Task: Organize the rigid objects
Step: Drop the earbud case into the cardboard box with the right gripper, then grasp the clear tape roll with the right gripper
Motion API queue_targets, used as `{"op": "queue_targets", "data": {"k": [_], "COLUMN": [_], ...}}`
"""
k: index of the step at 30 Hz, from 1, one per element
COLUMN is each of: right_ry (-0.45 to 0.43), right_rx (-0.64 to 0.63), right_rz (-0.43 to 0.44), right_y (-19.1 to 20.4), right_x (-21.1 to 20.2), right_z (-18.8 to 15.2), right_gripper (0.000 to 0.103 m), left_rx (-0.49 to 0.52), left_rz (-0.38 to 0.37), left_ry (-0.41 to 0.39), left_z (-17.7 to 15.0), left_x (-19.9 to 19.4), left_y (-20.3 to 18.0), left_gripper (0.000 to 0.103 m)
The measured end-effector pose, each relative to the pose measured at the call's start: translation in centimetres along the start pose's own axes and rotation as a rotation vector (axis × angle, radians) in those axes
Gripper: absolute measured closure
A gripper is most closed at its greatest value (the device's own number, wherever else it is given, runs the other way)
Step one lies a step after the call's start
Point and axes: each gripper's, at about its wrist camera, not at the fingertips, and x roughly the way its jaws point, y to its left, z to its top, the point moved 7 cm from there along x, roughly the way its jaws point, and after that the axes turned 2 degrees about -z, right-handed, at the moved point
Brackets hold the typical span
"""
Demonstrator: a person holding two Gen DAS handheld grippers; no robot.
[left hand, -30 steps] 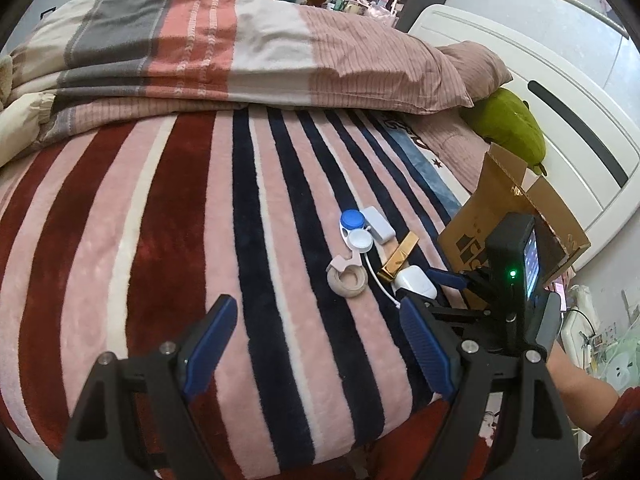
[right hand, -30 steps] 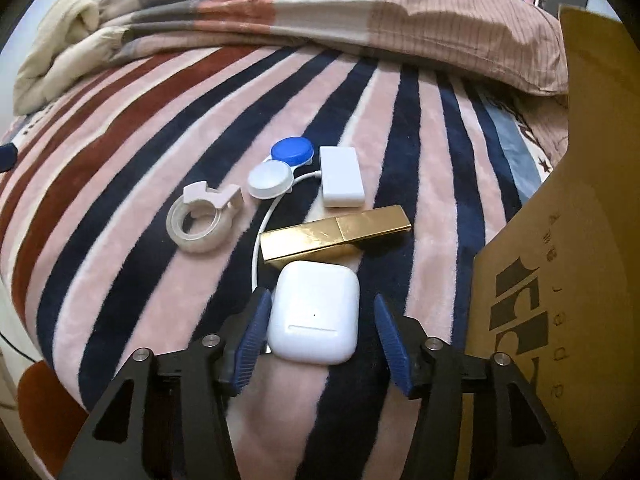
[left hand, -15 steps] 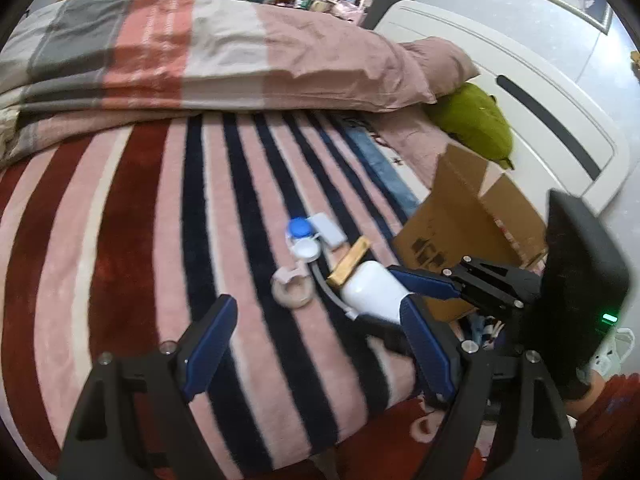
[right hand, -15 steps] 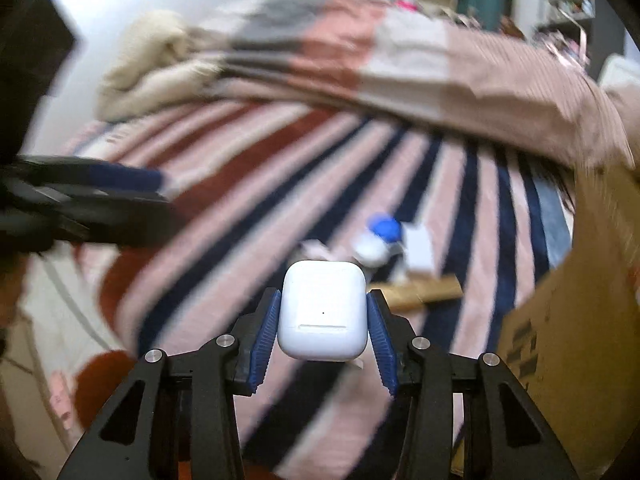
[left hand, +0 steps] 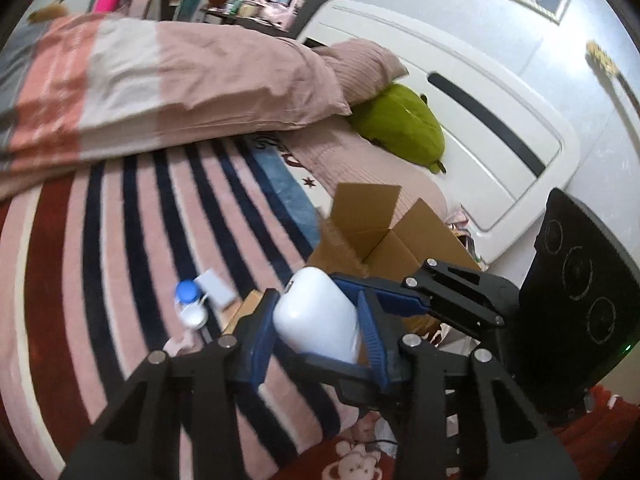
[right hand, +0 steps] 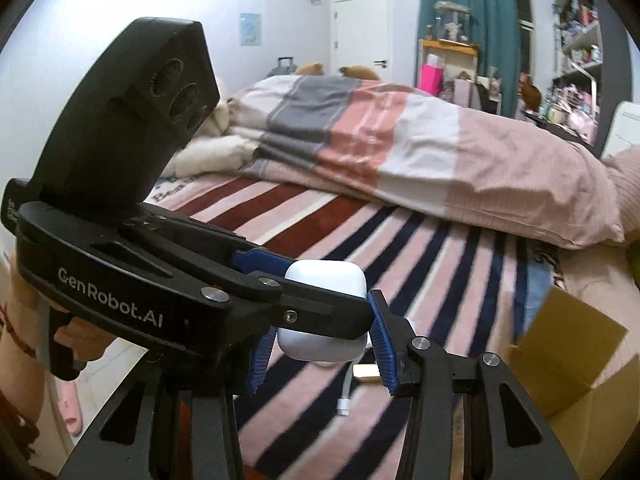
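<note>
Both grippers are on the white earbud case, held up in the air above the striped blanket on the bed! The left gripper has its blue fingers closing, the case between them, pads against its two sides. The right gripper comes in across it, fingers clamped on the same case. In the right wrist view the left gripper's black finger lies across the front of the case.

In the left wrist view, at ten o'clock from the case, a blue-capped container and a small white box lie on the blanket, close together. At one o'clock stands the open cardboard box, flaps up. In the right wrist view, a gold bar and a white cable end show on the blanket just under the case.
</note>
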Motion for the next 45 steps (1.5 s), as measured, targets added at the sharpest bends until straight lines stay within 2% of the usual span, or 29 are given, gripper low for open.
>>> {"op": "queue_targets", "data": {"k": [10,16,21,23,24,25,29,31,35,37,42,45], "right_ry": [0.023,0.129,0.216,0.246,0.262,0.275,0.282,0.278,0.245,0.223,0.169,0.157], "right_rx": [0.148,0.224,0.250,0.253,0.256,0.256,0.254,0.246,0.207,0.178,0.078,0.039], "right_rz": [-0.084,-0.143,-0.160,-0.167,-0.171,-0.175,-0.186,-0.187,-0.179,-0.163,-0.109,-0.069], "right_y": [-9.8,-14.5,-16.5,-16.9,-17.0,-17.0,-17.2,-17.0,-15.7,-14.3,-9.2,-6.0], "right_x": [-4.1,-4.9,-4.7,-4.7,-4.7,-4.5,-4.6,-4.7,-5.1,-5.1,-4.2,-2.7], "right_z": [-2.3,-4.8,-6.5,-7.0,-7.3,-7.7,-7.9,-7.7,-6.4,-5.5,-2.7,-1.3], "right_gripper": [0.064,0.064,0.064,0.064,0.063,0.063,0.060,0.040,0.027,0.014,0.004,0.004], "left_rx": [0.074,0.091,0.085,0.088,0.091,0.096,0.111,0.117,0.124,0.114,0.080,0.042], "left_rz": [-0.064,-0.046,-0.031,-0.008,0.004,0.008,0.031,0.041,0.085,0.108,0.213,0.270], "left_ry": [0.144,0.266,0.325,0.334,0.334,0.331,0.289,0.265,0.205,0.162,0.069,0.027], "left_z": [3.3,3.5,3.4,3.2,3.2,3.2,3.5,3.7,4.2,4.4,3.9,2.7], "left_x": [8.9,13.8,15.7,15.7,15.7,15.6,14.0,12.8,9.3,7.0,0.6,-2.6], "left_y": [-6.8,-8.9,-9.2,-9.0,-8.9,-8.9,-8.6,-8.3,-7.1,-6.1,-1.8,1.3], "left_gripper": [0.066,0.066,0.066,0.057,0.044,0.036,0.034,0.033,0.032,0.027,0.027,0.026]}}
